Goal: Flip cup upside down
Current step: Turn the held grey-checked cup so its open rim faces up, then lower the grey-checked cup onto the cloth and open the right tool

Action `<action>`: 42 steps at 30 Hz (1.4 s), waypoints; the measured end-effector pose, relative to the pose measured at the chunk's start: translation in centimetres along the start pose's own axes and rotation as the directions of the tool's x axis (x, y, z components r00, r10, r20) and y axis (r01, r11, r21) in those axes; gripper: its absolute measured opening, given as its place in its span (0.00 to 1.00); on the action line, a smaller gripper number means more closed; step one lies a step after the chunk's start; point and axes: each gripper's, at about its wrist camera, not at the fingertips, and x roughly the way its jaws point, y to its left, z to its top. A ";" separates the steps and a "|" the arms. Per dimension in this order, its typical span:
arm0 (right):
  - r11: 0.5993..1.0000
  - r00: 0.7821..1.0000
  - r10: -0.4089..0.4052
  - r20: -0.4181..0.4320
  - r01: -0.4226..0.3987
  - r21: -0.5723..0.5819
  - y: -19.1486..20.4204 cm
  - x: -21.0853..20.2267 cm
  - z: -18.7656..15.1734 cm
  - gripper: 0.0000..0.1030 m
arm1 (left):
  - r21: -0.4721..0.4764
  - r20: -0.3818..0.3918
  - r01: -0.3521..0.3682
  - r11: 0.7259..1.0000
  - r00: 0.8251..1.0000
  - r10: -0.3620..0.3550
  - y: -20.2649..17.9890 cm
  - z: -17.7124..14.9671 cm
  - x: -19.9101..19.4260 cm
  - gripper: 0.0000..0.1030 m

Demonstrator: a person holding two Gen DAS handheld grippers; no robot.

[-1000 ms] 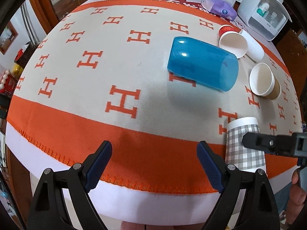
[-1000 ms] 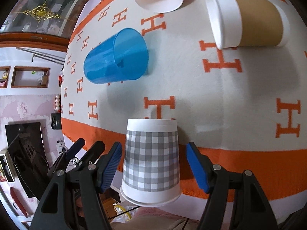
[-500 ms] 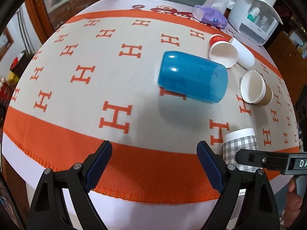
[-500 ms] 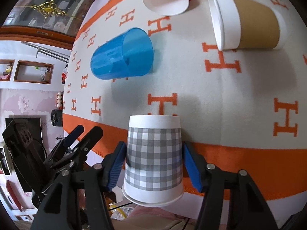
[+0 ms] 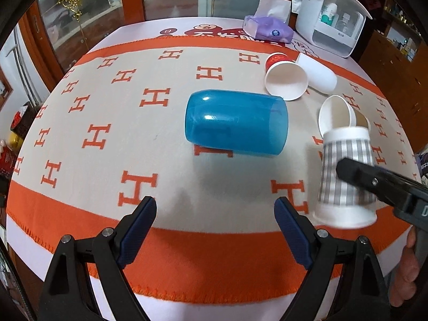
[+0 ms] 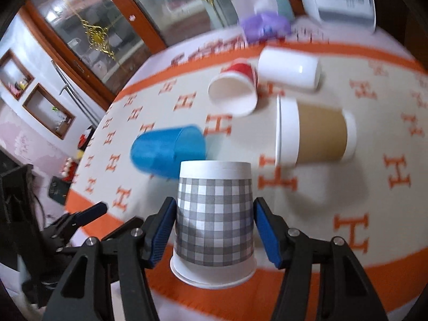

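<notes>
A grey checked paper cup [image 6: 214, 214] sits between the blue pads of my right gripper [image 6: 215, 206], which is shut on its sides. In the left wrist view the cup [image 5: 345, 176] stands mouth down and base up over the orange border at the right, slightly tilted and blurred. One black finger [image 5: 374, 182] of the right gripper crosses it. I cannot tell if its rim touches the cloth. My left gripper [image 5: 215, 203] is open near the table's front edge with nothing between its fingers.
A blue plastic cup [image 5: 235, 123] lies on its side mid-table. A brown-sleeved cup [image 5: 337, 115], a red cup [image 5: 285, 80] and a white cup [image 5: 318, 75] lie behind at the right. A purple tissue pack [image 5: 270, 29] and a white organiser [image 5: 329, 18] stand at the back.
My right gripper has shut on the checked cup and carried it inward from the table's edge. Both views have tilted up and the left gripper has moved forward.
</notes>
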 end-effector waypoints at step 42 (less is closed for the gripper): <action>0.983 0.990 -0.055 0.133 0.077 -0.168 1.6 -1.7 -7.7 0.64 | -0.025 0.045 0.001 1.000 0.999 0.000 0.3 -3.7 0.9 0.86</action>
